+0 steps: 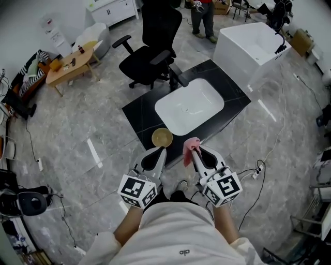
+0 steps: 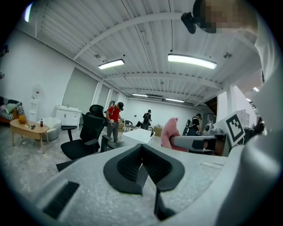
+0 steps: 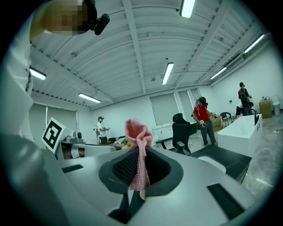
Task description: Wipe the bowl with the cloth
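Observation:
A tan bowl [image 1: 162, 137] sits on the near edge of the black countertop [image 1: 138, 112], in front of the white sink [image 1: 189, 105]. My left gripper [image 1: 163, 150] points up with its tip just below the bowl's rim; its jaws are shut with nothing between them [image 2: 148, 170]. The bowl does not show in either gripper view. My right gripper [image 1: 195, 149] is shut on a pink cloth [image 1: 189, 150], which bunches above the jaws and hangs between them [image 3: 138, 145]. From the left gripper view the cloth [image 2: 169, 132] appears off to the right.
A black office chair [image 1: 151, 56] stands behind the counter, a white tub [image 1: 247, 46] to its right. A wooden side table [image 1: 70, 65] is far left. A person in red [image 1: 202, 15] stands at the back. Cables [image 1: 258, 171] trail over the marble floor on the right.

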`<state>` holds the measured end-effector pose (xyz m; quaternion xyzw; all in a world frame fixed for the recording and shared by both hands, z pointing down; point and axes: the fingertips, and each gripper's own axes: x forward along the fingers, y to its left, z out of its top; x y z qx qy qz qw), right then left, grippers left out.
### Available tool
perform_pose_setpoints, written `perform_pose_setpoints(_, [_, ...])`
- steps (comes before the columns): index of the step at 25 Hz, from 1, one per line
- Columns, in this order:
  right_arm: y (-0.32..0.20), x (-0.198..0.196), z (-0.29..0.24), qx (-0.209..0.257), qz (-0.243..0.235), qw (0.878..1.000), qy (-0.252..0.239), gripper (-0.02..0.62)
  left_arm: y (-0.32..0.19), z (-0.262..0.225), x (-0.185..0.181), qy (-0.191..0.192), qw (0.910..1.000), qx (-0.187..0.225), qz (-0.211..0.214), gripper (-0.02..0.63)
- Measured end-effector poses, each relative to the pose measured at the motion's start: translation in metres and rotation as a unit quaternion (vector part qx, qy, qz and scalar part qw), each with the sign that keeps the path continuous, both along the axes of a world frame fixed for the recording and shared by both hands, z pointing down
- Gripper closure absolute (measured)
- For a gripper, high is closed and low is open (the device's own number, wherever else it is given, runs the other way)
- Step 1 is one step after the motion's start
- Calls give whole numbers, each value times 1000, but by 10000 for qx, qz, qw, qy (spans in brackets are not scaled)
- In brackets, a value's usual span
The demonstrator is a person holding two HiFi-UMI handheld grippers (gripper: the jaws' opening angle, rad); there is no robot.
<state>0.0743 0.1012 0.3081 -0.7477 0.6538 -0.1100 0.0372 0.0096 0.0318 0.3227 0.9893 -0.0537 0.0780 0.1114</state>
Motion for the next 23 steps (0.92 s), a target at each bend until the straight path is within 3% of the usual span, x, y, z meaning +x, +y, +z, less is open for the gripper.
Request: perform_pose_setpoints(23, [16,-6,3,-148,1,9999,11,569,13,0,3,-20,10000,-77,57,594])
